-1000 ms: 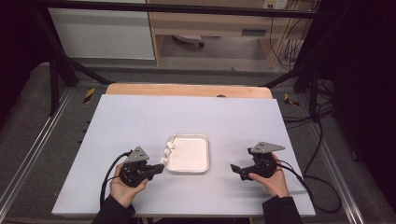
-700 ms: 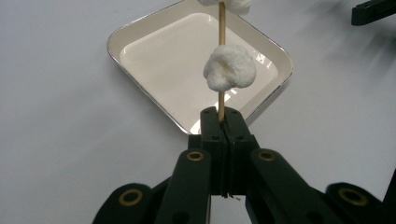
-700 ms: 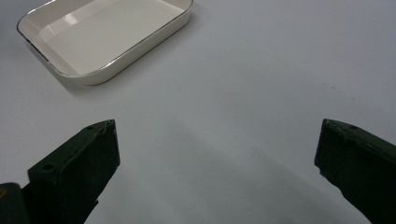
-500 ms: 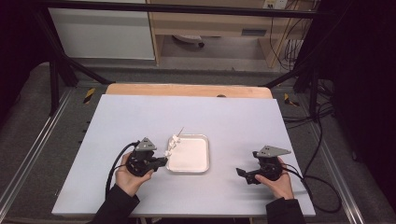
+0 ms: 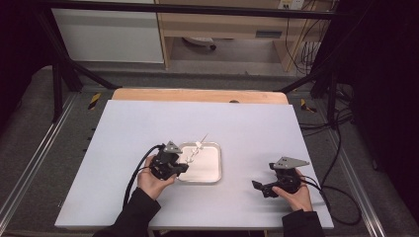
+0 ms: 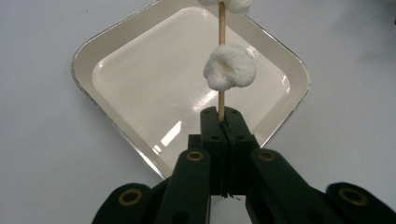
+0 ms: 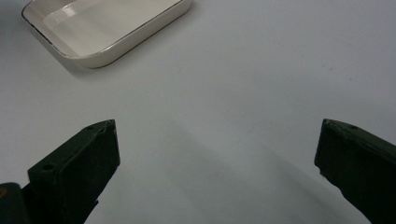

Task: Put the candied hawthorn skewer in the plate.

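A pale grey tabletop (image 5: pixel 148 123) is filling the middle of the high view, with a wooden strip (image 5: pixel 197 95) running along its far edge. Beyond it, a light wooden cabinet (image 5: pixel 222 24) and a white panel (image 5: pixel 106 34) are standing against the back of the room, and black cables (image 5: pixel 341 148) are trailing over the grey floor at the right. A cream tray (image 5: pixel 210 170) is sitting near the middle of the tabletop.

The left gripper (image 5: pixel 184 167) is reaching over the tray's left edge, its jaws pinching the bottom of a wooden skewer (image 5: pixel 197 146) that is slanting up and away. The right gripper (image 5: pixel 257 185) is resting well to the right of the tray, pointing toward it.

The left gripper view is bringing out what the high view blurs: the skewer (image 6: pixel 221 100) is clamped between closed jaws above the tray (image 6: pixel 116 70), and one marshmallow (image 6: pixel 229 66) is sitting on it partway up, with another (image 6: pixel 224 3) at the top edge. The right gripper view is showing its jaws standing wide apart over bare tabletop, the tray (image 7: pixel 140 28) lying ahead to the left.
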